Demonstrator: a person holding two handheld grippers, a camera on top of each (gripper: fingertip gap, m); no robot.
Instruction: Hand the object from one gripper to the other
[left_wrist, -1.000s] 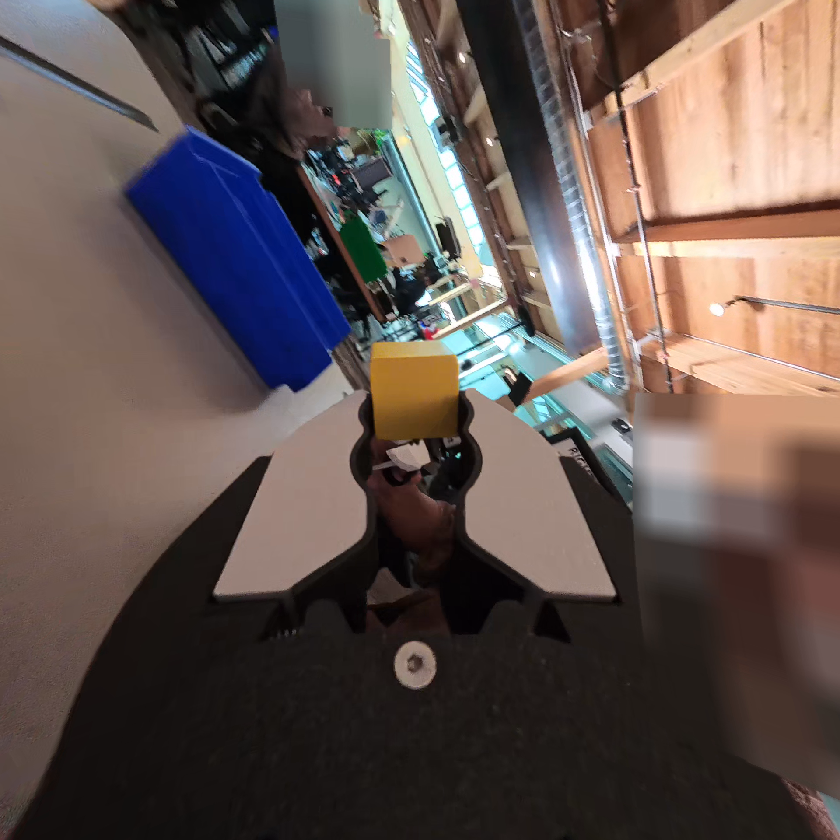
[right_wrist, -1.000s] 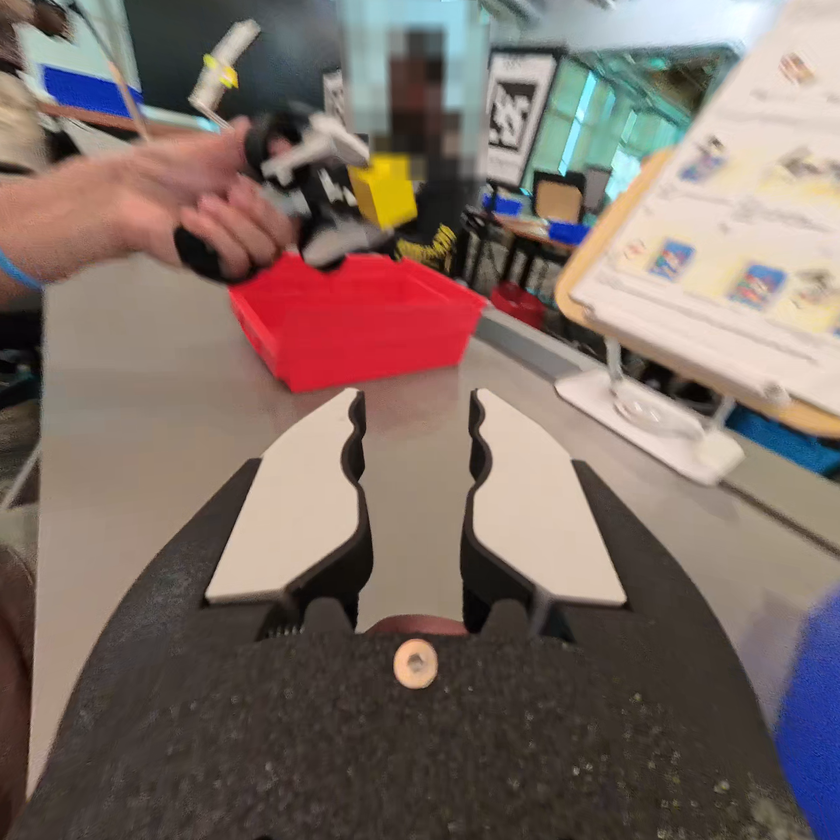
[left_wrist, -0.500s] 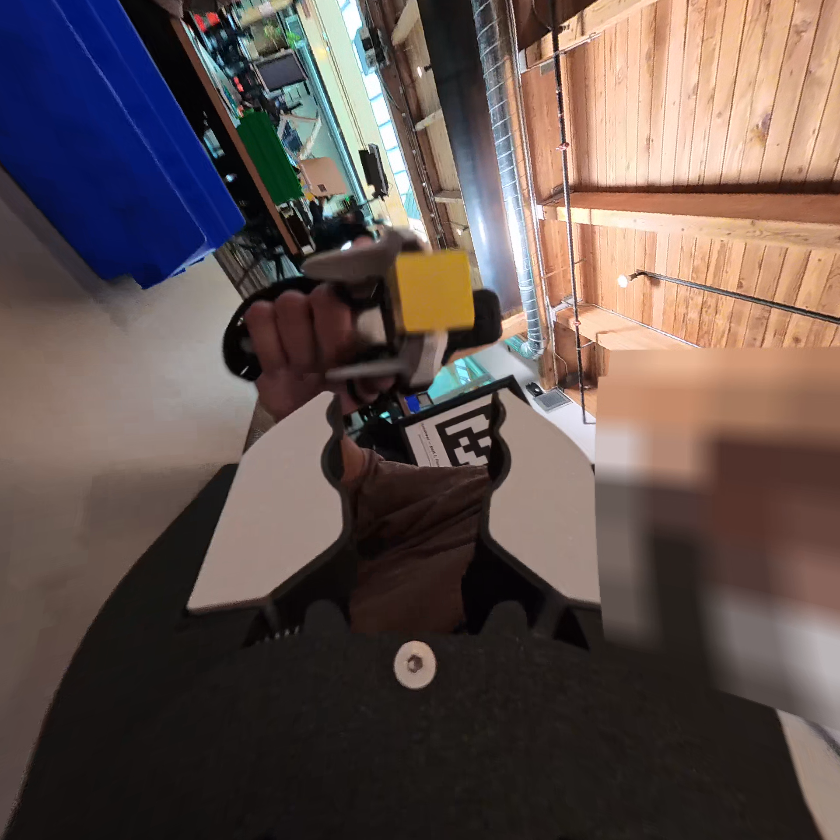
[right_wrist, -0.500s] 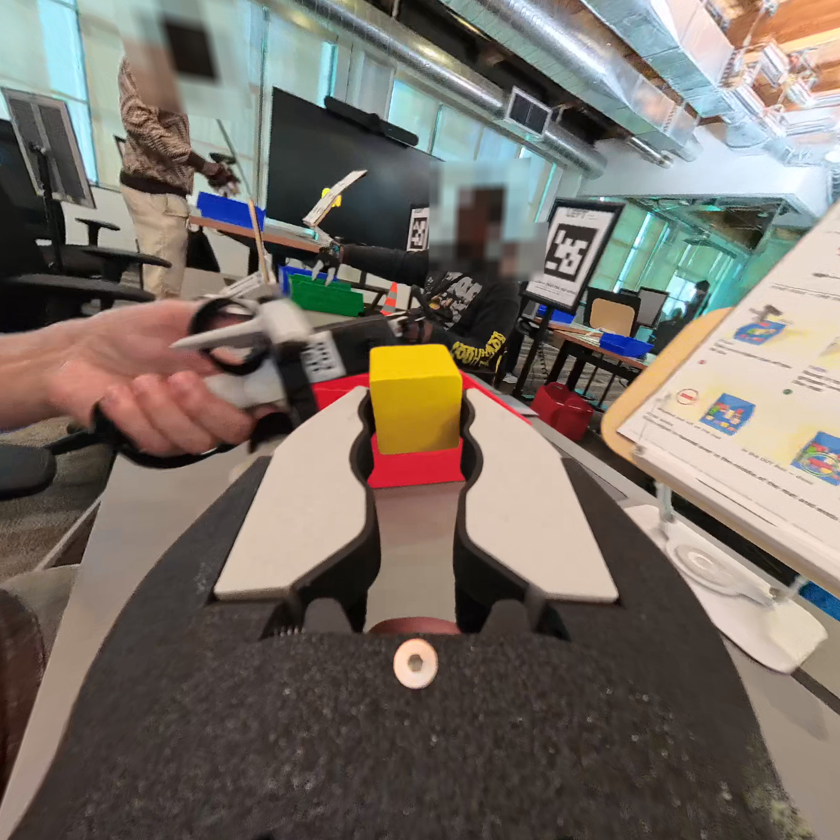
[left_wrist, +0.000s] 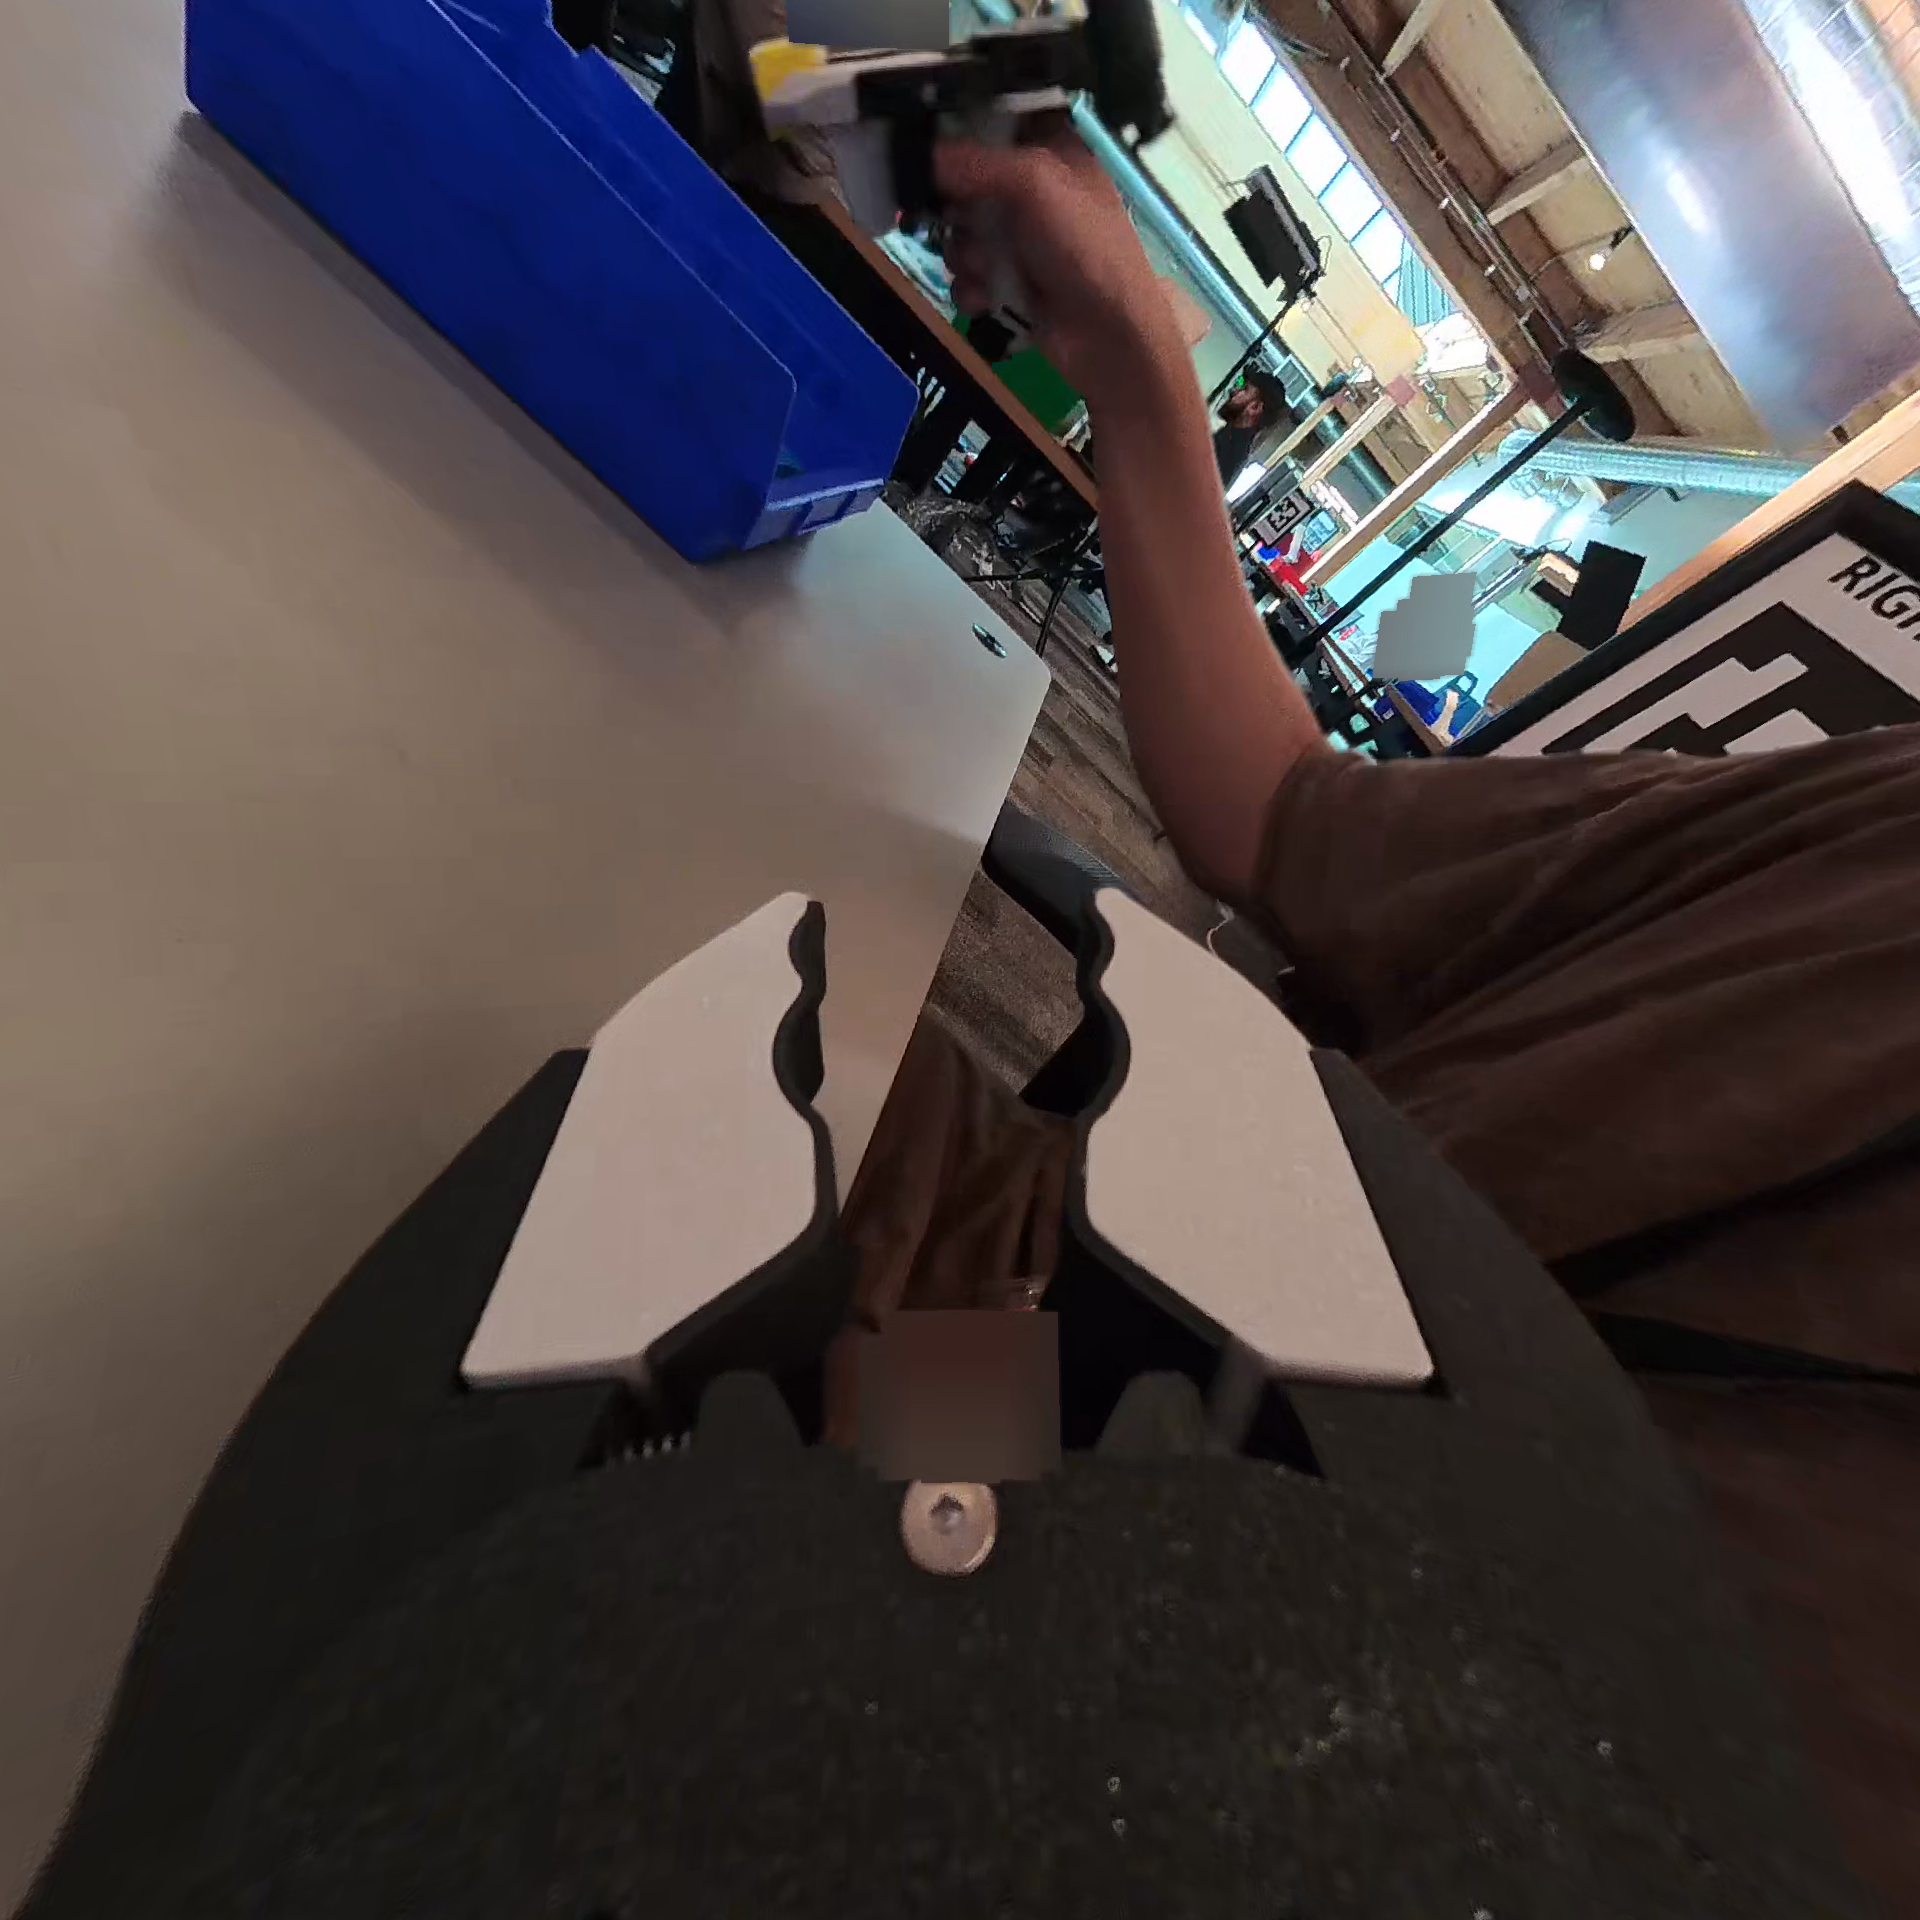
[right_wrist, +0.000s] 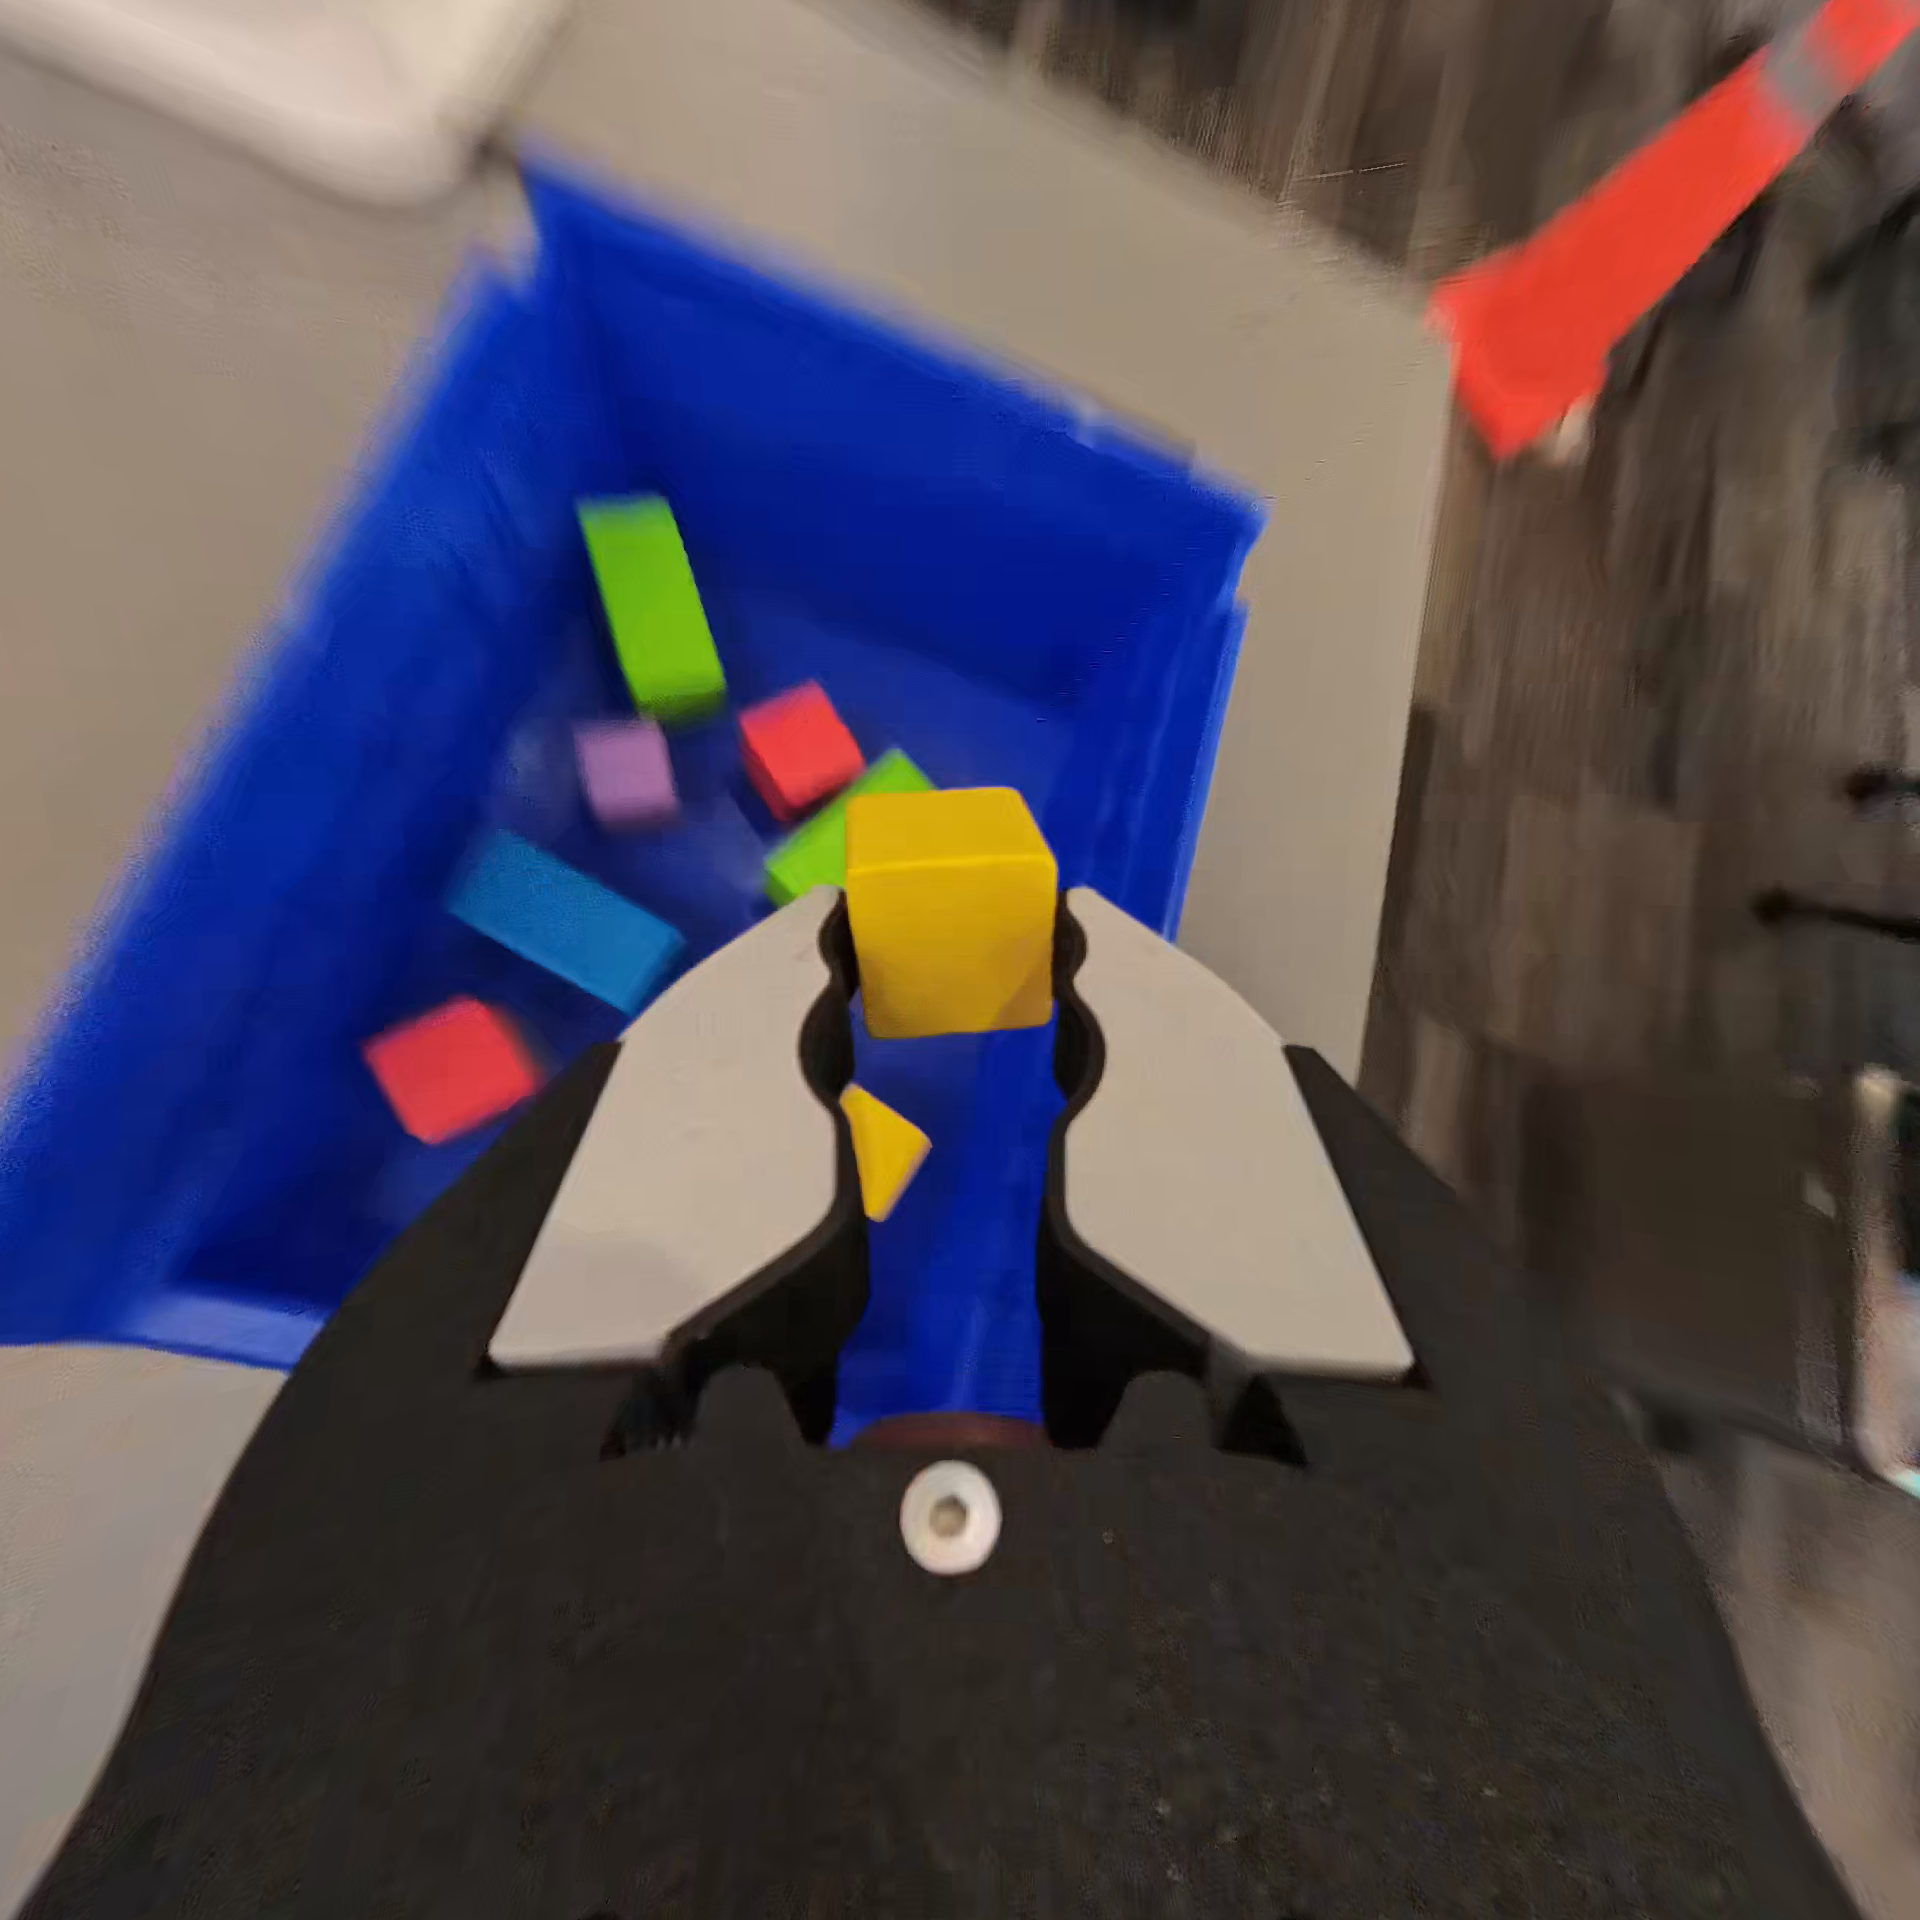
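Now the yellow block (right_wrist: 951, 914) sits in my right gripper (right_wrist: 951, 961), and my left gripper (left_wrist: 951, 997) has let it go and pulled back low by the table (left_wrist: 312, 779). Half a second ago both grippers met in the air around the block.

Close to me in the right wrist view, the two grey fingers (right_wrist: 717, 1132) squeeze the yellow block at their tips, one on each side. The block pokes up past the tips. Under it is the blue bin (right_wrist: 343, 831), and I hold the block up over its near end. Down in the bin lie more blocks: a small yellow piece (right_wrist: 883, 1148) seen between my fingers, two red ones (right_wrist: 452, 1070), a light blue one (right_wrist: 566, 920), a purple one (right_wrist: 623, 771), and two green ones (right_wrist: 649, 608). This view is blurry. Far off, up in the corner, there is a red shape (right_wrist: 1621, 239) that I cannot make out.

In the left wrist view, my left gripper's fingers stand apart with nothing between them. They point past the edge of the grey table toward my brown shirt (left_wrist: 1558, 987). Farther along the table stands the blue bin. High above it my other hand (left_wrist: 1039, 229) holds the right gripper, with a bit of yellow at its tip.
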